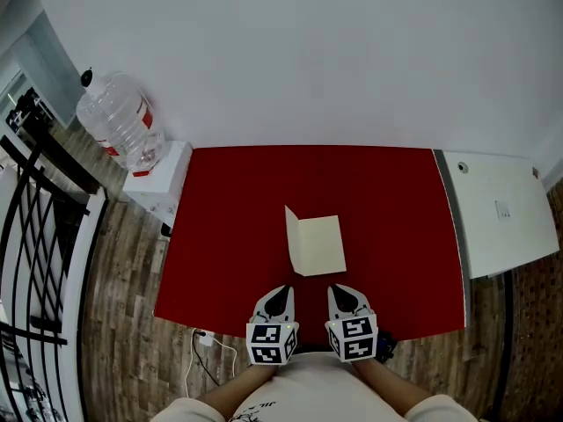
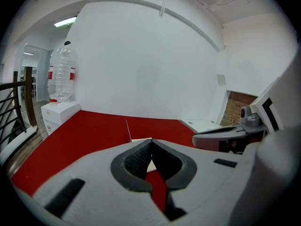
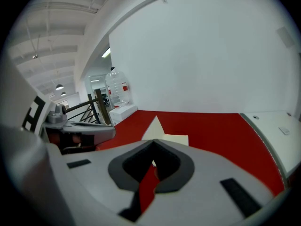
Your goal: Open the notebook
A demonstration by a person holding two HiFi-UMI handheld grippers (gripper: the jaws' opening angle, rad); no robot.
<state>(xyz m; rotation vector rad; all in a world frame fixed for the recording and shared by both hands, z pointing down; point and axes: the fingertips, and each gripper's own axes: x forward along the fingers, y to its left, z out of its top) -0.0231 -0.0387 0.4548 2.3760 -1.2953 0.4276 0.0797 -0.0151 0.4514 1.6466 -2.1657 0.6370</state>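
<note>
A cream notebook (image 1: 318, 246) lies open in the middle of the red table (image 1: 220, 227); its cover (image 1: 288, 227) stands nearly upright along the left side. Both grippers hover at the table's front edge, just short of the notebook. My left gripper (image 1: 280, 290) is shut with nothing in it, and so is my right gripper (image 1: 341, 288). In the left gripper view the jaw tips (image 2: 150, 141) meet, with the notebook (image 2: 141, 139) right beyond them. The right gripper view shows the shut tips (image 3: 153, 143) below the notebook page (image 3: 178, 139) and its raised cover (image 3: 154, 127).
A large water bottle (image 1: 119, 120) sits on a white stand (image 1: 160, 178) off the table's left back corner. A white cabinet (image 1: 497, 214) adjoins the table's right side. A black railing (image 1: 35, 236) runs at the far left. A cable (image 1: 211, 341) lies on the floor.
</note>
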